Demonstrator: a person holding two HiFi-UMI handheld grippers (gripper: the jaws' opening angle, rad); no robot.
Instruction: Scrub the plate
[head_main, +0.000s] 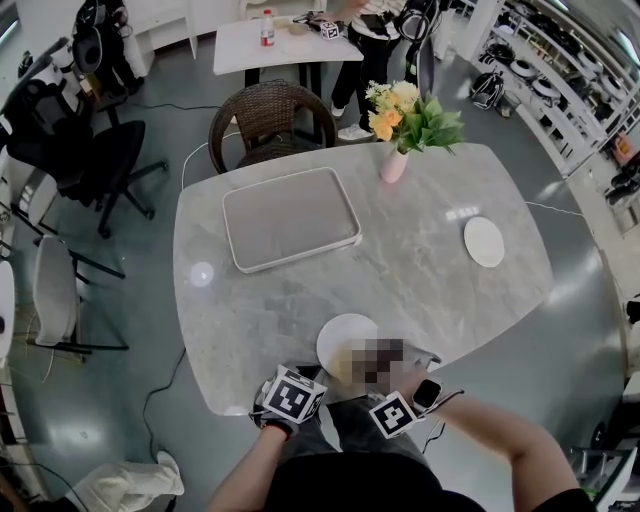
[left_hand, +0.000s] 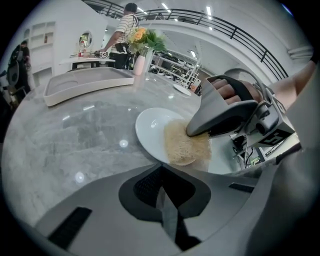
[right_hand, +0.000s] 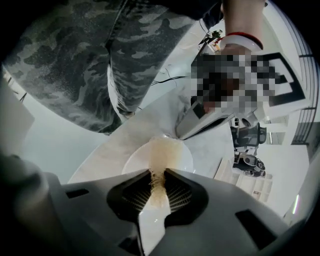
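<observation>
A white plate (head_main: 340, 338) lies near the table's front edge, just in front of me. My left gripper (left_hand: 161, 168) is shut on the plate's near rim (left_hand: 150, 131); the right gripper view shows its tip (right_hand: 179, 136) at the plate's edge (right_hand: 135, 161). My right gripper (right_hand: 157, 175) is shut on a tan scrub pad (right_hand: 162, 150), which lies pressed flat on the plate. In the left gripper view the pad (left_hand: 186, 146) covers the plate's right part under the right gripper (left_hand: 194, 132). A mosaic patch hides part of this area in the head view.
On the grey marble table (head_main: 420, 270) a shallow grey tray (head_main: 290, 218) sits at the back left. A pink vase of flowers (head_main: 395, 160) stands behind it, and a small white disc (head_main: 484, 242) lies at the right. A wicker chair (head_main: 268, 120) stands beyond; a person (head_main: 365, 50) is at a far table.
</observation>
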